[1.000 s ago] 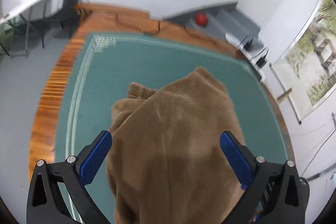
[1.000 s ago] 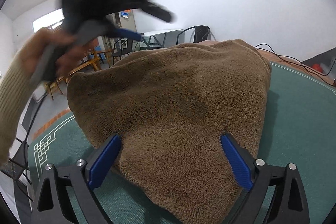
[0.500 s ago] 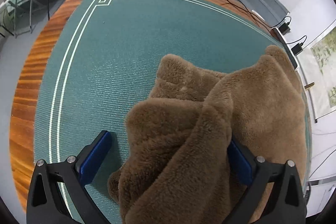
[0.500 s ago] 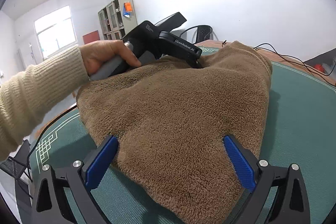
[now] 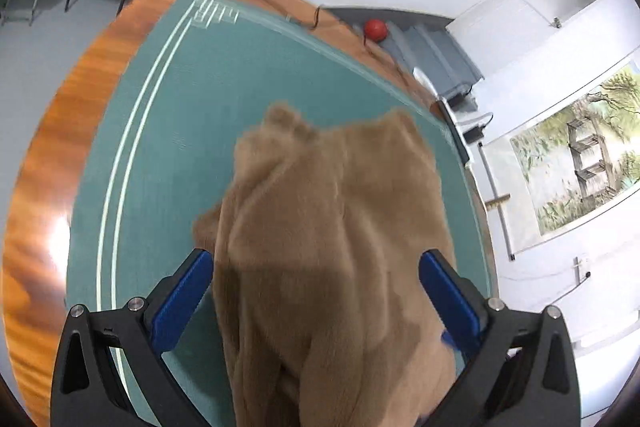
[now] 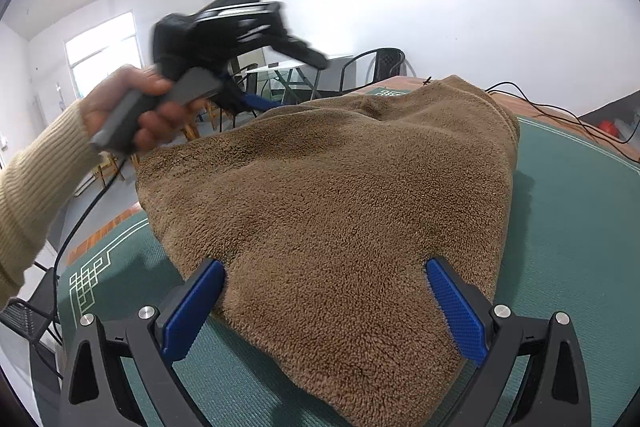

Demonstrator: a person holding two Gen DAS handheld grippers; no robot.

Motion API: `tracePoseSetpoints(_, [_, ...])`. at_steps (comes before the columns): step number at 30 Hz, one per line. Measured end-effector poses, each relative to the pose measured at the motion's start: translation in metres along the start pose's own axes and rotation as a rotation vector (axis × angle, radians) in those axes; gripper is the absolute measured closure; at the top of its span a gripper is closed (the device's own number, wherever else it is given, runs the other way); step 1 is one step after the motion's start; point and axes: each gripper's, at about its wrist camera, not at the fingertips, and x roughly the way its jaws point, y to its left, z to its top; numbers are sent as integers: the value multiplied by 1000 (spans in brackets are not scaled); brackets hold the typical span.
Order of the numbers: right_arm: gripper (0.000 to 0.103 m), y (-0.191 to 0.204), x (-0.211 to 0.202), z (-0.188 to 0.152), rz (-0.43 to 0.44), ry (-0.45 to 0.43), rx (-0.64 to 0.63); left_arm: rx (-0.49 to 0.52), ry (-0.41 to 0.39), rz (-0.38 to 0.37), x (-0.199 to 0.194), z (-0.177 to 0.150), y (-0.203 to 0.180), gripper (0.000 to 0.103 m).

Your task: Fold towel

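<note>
A brown fleece towel [image 6: 340, 195] lies bunched and partly folded on the green mat [image 6: 580, 227]. My right gripper [image 6: 325, 267] is low on the mat and open, with the towel's near corner lying loose between its blue fingers [image 6: 456, 311]. A person's hand [image 6: 132, 111] holds the left gripper above the towel's far left edge, blurred by motion. In the left wrist view the left gripper [image 5: 316, 259] is open, looking down on the towel [image 5: 332, 227], which fills the gap between its fingers. Whether they touch it I cannot tell.
The mat [image 5: 180, 147] covers a wooden table with a bare rim [image 5: 48, 167]. Black cables [image 6: 540, 107] trail over the far edge. A red ball [image 5: 375, 28] lies on the floor beyond. Chairs [image 6: 376, 67] and a small table stand behind.
The left gripper, which had dipped onto the towel's far folds half a second ago, has lifted and pulled back. The right gripper has hardly moved.
</note>
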Motion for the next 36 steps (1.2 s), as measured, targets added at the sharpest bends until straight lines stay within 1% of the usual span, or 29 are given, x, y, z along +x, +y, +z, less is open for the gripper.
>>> tracePoseSetpoints(3, [1,0,0,0,1,0,0,-24,37,6,10,-10,8,0])
tracePoseSetpoints(6, [1,-2,-1,-1,3,-2,2,-52,60,-4,18,-23,15,0])
tracePoseSetpoints(9, [1,-3,-2,-2,8,-5,6,-80,66,-33,29,-22,25,0])
tracePoseSetpoints(13, [1,-5,-4,-1,15,-9,12,-69,68,-77,32,-23,33,0])
tracePoseSetpoints(16, [1,-11,-13,-2,53,-39,37,-52,79,-88,32,-22,35,0])
tracePoseSetpoints(18, [1,-24,-20,1,110,-56,106,-41,85,-103,31,-22,36,0])
tracePoseSetpoints(21, [1,-55,-33,15,169,-73,254,-44,91,-138,31,-23,41,0])
tracePoseSetpoints(23, [1,-81,-39,22,175,-76,354,-55,95,-181,31,-23,45,0])
tracePoseSetpoints(25, [1,-109,-37,29,167,-55,460,-66,104,-230,32,-24,48,0])
tracePoseSetpoints(29, [1,-155,-12,32,176,8,651,-35,119,-274,35,-24,46,0])
tracePoseSetpoints(31, [1,-167,11,29,200,63,718,-21,128,-278,37,-23,44,0])
tracePoseSetpoints(34, [1,-171,40,20,240,129,774,-4,146,-284,40,-19,42,0])
tracePoseSetpoints(35, [1,-170,43,20,232,128,772,1,152,-286,41,-17,41,0])
tracePoseSetpoints(36, [1,-166,46,22,244,131,759,5,158,-289,44,-13,39,0])
